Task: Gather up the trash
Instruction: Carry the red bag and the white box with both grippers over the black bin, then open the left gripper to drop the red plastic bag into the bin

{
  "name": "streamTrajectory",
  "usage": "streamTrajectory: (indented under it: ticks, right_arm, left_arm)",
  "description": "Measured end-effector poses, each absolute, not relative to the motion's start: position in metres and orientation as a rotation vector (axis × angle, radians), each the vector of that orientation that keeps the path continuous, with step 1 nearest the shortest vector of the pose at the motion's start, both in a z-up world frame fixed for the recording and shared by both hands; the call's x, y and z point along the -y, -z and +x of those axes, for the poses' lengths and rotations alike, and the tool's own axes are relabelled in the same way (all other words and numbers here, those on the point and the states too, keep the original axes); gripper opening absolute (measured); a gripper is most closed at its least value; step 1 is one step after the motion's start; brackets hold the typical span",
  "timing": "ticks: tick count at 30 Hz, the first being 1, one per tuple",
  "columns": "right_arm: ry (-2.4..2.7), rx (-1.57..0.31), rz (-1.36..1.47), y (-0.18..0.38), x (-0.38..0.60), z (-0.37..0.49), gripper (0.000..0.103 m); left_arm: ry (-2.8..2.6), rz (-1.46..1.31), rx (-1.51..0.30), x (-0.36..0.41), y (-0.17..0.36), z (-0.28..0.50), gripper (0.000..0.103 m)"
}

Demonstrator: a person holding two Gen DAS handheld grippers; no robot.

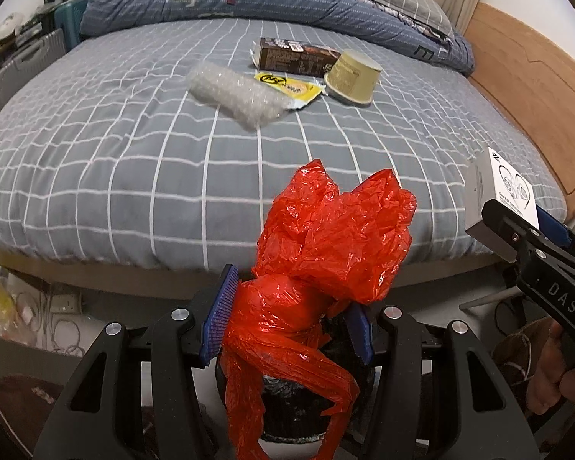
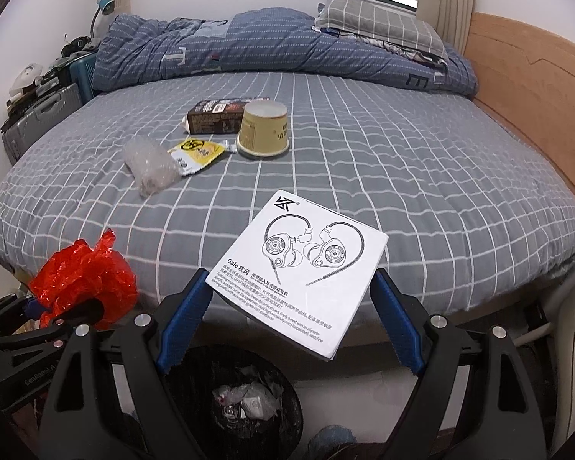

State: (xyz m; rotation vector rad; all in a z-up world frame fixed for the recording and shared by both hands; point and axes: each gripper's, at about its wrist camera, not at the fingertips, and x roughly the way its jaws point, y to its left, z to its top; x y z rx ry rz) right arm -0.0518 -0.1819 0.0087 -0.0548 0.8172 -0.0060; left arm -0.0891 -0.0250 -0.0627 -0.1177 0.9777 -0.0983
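Observation:
My left gripper (image 1: pixel 291 318) is shut on a crumpled red plastic bag (image 1: pixel 333 237), which hangs just in front of the bed's edge over a black-lined trash bin (image 1: pixel 287 406). My right gripper (image 2: pixel 291 280) is shut on a flat white earphone box (image 2: pixel 299 253), also above the bin (image 2: pixel 195 379), which holds some rubbish. The right wrist view shows the red bag (image 2: pixel 84 280) at lower left. On the bed lie a roll of bubble wrap (image 2: pixel 149 166), a yellow sachet (image 2: pixel 197 153), an upturned yellow paper cup (image 2: pixel 264 130) and a brown carton (image 2: pixel 214 115).
The bed (image 2: pixel 402 176) has a grey checked sheet, with a bunched blue duvet (image 2: pixel 249 42) and a pillow (image 2: pixel 375 23) at the far side. A wooden headboard (image 2: pixel 533 88) runs along the right. A grey suitcase (image 2: pixel 38 122) stands at the left. Cables (image 1: pixel 57 329) lie on the floor.

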Motion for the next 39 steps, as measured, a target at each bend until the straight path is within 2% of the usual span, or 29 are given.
streamTrajectory:
  ticks: [12,25,31,39]
  right_arm:
    - [-0.005,-0.863,-0.057,0.003,0.179,-0.079,0.081]
    - [-0.008,-0.887,-0.048,-0.013,0.176,-0.107,0.081]
    - [-0.006,-0.913,-0.055,-0.007,0.177,-0.117,0.081]
    - [0.015,-0.988,-0.069,0.031,0.182,-0.123,0.081]
  left_arm:
    - [0.106,-0.104,-1.01,0.031,0.068,-0.118,0.052]
    - [0.078,-0.105,-1.0,0.03,0.038,-0.135,0.052]
    - [0.068,-0.126,-1.05,0.027,0.057,-0.146,0.052]
    - [0.082,-0.122,-1.103,0.03,0.089,-0.151,0.052]
